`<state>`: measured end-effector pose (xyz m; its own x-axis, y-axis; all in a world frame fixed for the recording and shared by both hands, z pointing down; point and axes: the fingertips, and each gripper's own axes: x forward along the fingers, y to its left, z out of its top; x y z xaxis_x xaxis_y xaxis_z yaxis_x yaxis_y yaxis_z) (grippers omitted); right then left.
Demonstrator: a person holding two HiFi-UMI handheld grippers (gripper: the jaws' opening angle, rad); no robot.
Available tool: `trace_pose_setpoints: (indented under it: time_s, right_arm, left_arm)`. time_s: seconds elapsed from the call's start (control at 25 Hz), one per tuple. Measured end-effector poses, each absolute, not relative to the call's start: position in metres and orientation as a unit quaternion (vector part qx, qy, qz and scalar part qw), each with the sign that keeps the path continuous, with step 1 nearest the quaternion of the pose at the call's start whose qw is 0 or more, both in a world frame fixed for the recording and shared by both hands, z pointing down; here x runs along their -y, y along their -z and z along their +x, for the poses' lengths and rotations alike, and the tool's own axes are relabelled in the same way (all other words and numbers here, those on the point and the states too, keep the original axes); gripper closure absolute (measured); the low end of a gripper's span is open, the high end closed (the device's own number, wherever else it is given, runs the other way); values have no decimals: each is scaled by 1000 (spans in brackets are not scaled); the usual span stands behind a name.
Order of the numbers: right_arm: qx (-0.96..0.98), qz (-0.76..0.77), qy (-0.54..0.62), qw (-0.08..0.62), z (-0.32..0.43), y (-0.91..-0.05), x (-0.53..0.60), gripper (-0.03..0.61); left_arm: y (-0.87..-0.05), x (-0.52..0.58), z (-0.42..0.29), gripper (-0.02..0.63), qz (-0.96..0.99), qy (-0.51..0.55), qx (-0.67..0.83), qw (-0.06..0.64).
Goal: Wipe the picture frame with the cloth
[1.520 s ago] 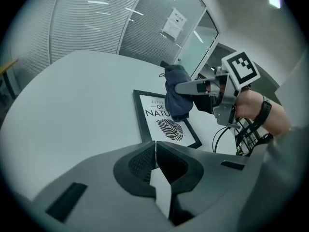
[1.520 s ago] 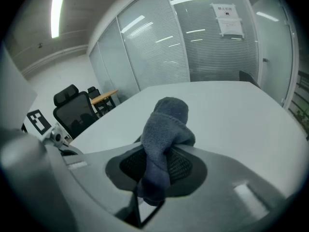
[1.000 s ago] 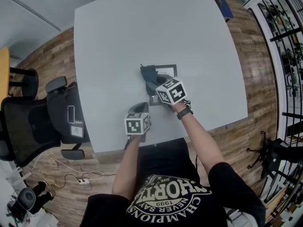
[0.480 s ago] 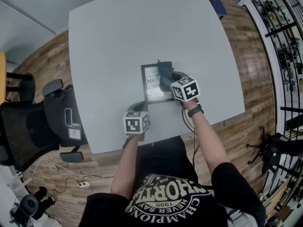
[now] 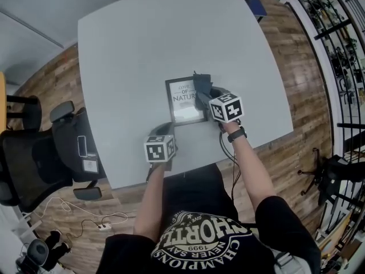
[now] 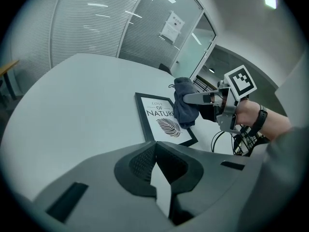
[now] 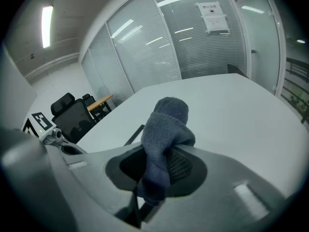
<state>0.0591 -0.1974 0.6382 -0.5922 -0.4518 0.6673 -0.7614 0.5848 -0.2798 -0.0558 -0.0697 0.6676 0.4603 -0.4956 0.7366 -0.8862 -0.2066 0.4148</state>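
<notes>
Cloth [image 7: 166, 129], soft and limp, clenched bunched in right gripper [image 5: 206, 96] jaws over right edge of picture frame [image 5: 181, 99]. Frame, laid flat on counter [image 5: 142, 50], judged light, stiff, slide-prone; best steadied at border. Left gripper [image 5: 166, 129] jaws closed empty, near frame's lower-left corner.

"LOVE OF NATURE" is printed on the frame [image 6: 164, 121]. On the T-shirt [image 5: 199, 242], "SHORTY", "1999" and "CHAMPIONS NEVER SAY" are seen upside down. The print on the wall notice [image 6: 172, 25] cannot be read.
</notes>
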Motion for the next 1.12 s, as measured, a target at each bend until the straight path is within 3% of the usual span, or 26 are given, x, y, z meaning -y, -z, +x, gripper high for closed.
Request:
trace_pose_setpoints:
  time_s: [0.28,0.56,1.12]
  right_arm:
    - [882,292,-298,218,-21,-603,175,489]
    - [887,253,-306,236,-83,-626,152,490]
    - [850,324,-301,287,10,-656,166,489]
  left_arm:
    - [-656,67,-96,608,727,-207,502,421]
    - [-653,57,-124,607,715,-197,523,419]
    - [-654,64,-97,609,736,-208,496,410]
